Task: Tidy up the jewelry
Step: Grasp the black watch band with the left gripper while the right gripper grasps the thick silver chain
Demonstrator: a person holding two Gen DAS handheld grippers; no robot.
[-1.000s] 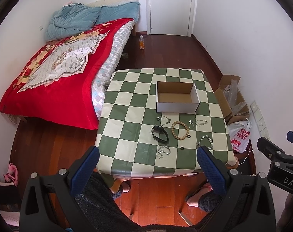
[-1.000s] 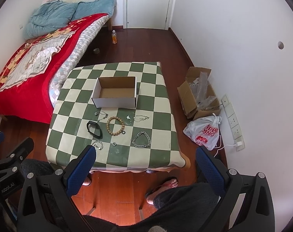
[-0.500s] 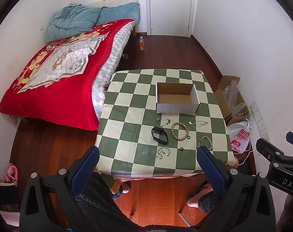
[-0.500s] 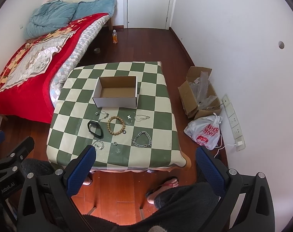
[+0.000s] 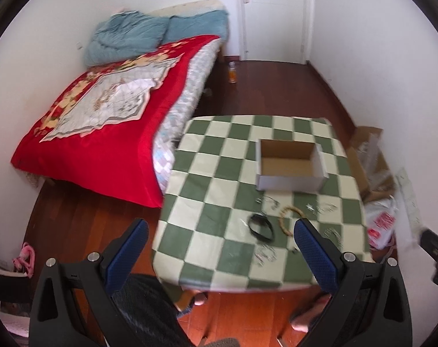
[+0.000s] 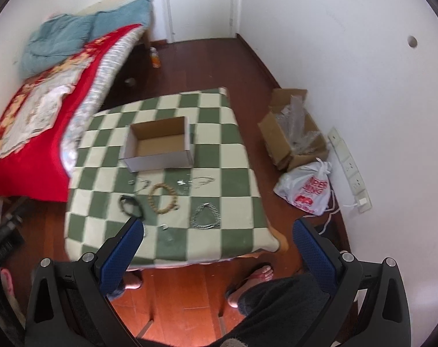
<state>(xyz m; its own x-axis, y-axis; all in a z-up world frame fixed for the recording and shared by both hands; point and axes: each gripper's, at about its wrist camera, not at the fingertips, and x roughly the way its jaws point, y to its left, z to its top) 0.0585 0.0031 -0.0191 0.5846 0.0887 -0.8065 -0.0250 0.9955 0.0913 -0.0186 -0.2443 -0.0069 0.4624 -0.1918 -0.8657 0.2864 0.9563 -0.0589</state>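
While hovering well short of the table [image 6: 248, 228], both holding jaws spread wide and empty: left gripper [image 5: 219, 240], right gripper [image 6: 216, 240]. Swinging hard compared with half a second back, blurring both views, closing on the near edge. Lying loose between the open box [image 6: 158, 156] at mid-table and that near edge: bead bracelet [image 6: 163, 199], black band [image 6: 131, 206], silver chain [image 6: 206, 217]. Risking, at this pace, a clumsy pinch snagging cloth, or nudging thin chains off the near edge.
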